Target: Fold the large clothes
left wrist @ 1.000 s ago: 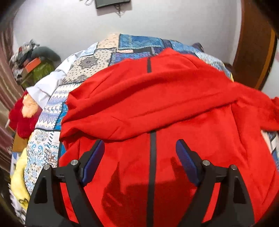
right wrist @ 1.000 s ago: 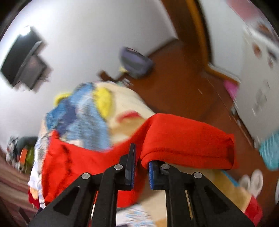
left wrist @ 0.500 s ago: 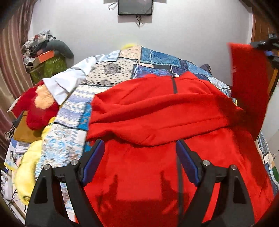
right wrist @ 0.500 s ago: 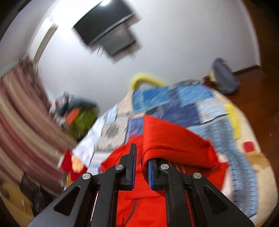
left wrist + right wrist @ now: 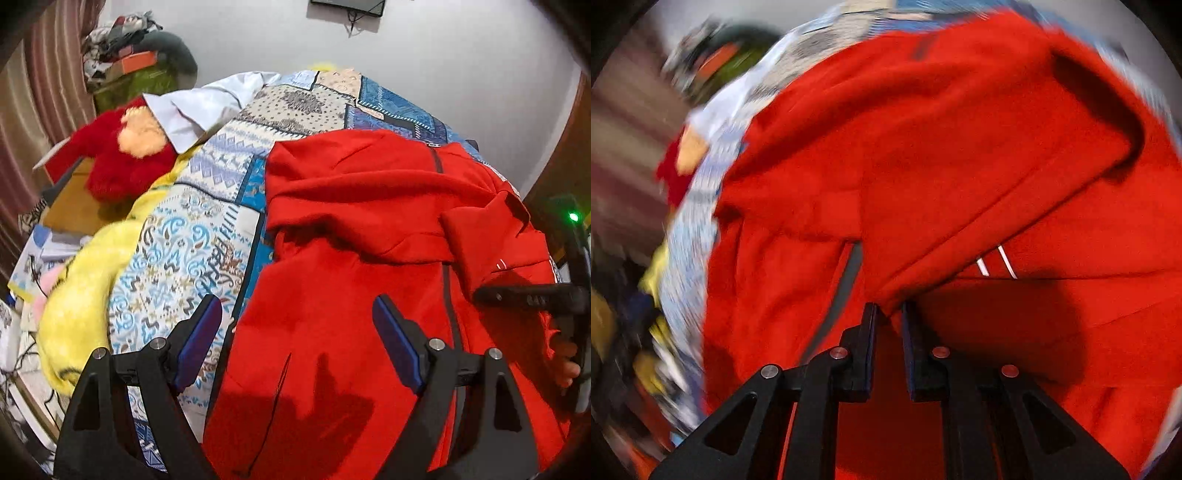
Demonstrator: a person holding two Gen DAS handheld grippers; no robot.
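The left gripper (image 5: 297,332) hangs with its jaws wide and empty over the red jacket (image 5: 369,258), which lies spread on the patterned bedspread (image 5: 177,251). Only this view shows the red plush toy (image 5: 122,162) beyond the left finger. The blurred right wrist view alone shows the right gripper (image 5: 888,314) pinching a red sleeve (image 5: 960,206) between nearly closed fingers.

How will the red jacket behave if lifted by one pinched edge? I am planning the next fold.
The red jacket probably flops: its sleeve drapes from the shut right gripper. Its fleecy cloth likely resists slipping. It probably drags on the patterned bedspread instead of sliding.
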